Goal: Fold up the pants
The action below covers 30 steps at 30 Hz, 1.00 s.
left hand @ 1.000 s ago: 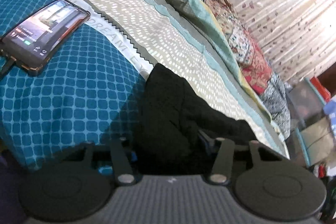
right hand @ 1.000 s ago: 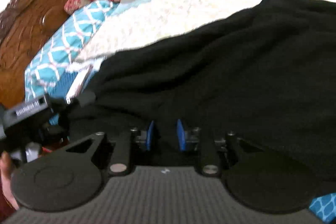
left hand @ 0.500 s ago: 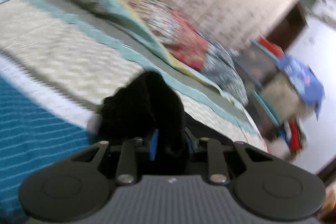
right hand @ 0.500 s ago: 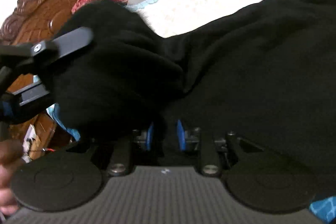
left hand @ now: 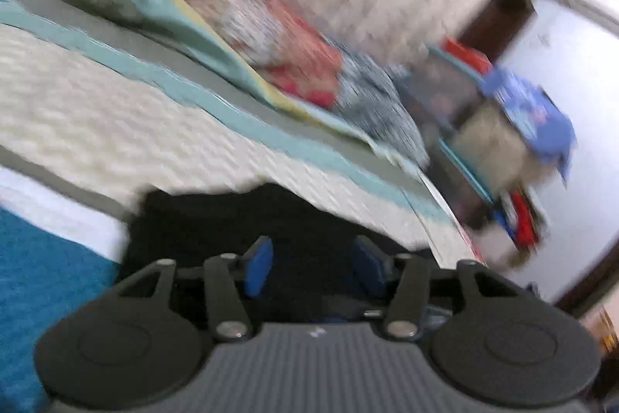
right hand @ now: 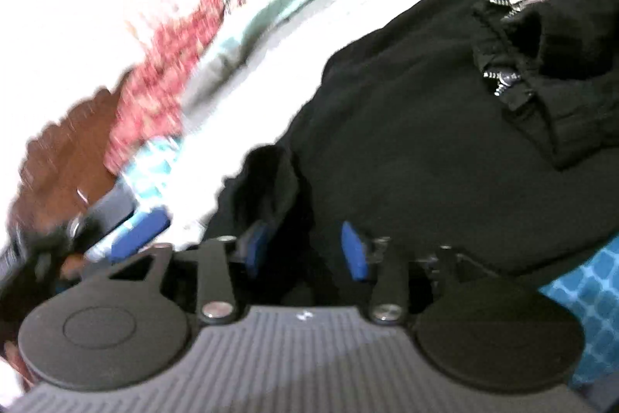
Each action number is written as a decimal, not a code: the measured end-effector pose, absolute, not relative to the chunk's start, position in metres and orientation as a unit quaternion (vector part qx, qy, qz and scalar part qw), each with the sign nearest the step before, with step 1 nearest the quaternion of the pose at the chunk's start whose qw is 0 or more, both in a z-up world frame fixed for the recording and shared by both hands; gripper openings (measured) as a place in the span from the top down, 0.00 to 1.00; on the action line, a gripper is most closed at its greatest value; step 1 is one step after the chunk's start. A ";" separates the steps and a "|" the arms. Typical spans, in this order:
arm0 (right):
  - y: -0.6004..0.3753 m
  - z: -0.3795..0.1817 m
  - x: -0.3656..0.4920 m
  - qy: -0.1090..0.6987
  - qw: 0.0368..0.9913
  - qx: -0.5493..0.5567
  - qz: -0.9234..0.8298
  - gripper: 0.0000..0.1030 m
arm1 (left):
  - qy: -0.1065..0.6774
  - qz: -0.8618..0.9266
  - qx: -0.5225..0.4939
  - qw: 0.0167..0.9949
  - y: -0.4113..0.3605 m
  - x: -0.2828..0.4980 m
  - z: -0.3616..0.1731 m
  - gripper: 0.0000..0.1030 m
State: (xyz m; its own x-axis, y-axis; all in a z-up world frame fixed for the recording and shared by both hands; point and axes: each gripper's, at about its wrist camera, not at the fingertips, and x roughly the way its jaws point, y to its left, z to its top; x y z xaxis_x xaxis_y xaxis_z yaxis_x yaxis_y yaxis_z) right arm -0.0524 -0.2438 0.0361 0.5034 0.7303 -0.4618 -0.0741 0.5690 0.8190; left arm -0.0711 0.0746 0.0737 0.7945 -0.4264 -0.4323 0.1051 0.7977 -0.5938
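The black pants [right hand: 418, 126] lie on the bed, with a silver zipper [right hand: 518, 0] and waistband at the upper right of the right wrist view. In the left wrist view the pants [left hand: 247, 215] lie just ahead of the fingers. My left gripper [left hand: 313, 264] is open, its blue pads apart over the black cloth. My right gripper [right hand: 305, 250] is open too, blue pads apart, with a fold of the pants lying between and ahead of them. The left gripper's blue pad [right hand: 139, 233] shows at the left of the right wrist view.
The bed has a cream and teal striped bedspread [left hand: 127, 119] and a teal patterned sheet [right hand: 584, 300]. A red floral blanket [left hand: 294, 64] lies at the far side. A carved wooden headboard [right hand: 65, 149] stands at the left. Boxes and clutter [left hand: 503, 126] stand beyond the bed.
Both grippers have opened and let go of the pants. The lifted fold has dropped onto the rest of the pants. Both views have swung, and the zipper end now shows.
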 end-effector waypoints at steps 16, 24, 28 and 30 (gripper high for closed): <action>-0.162 0.081 -0.060 0.376 0.848 0.183 0.326 0.78 | 0.322 -0.065 -0.338 0.882 0.118 -0.084 0.047 0.55; -0.216 0.043 -0.034 0.398 0.882 0.150 0.200 0.60 | 0.358 -0.093 -0.310 0.876 0.081 -0.050 0.034 0.54; -0.259 0.049 -0.044 0.376 0.888 0.220 0.151 0.39 | 0.394 -0.095 -0.318 0.857 0.068 -0.037 0.018 0.50; -0.277 0.059 -0.059 0.347 0.902 0.218 0.135 0.39 | 0.397 -0.096 -0.325 0.853 0.066 -0.036 0.015 0.35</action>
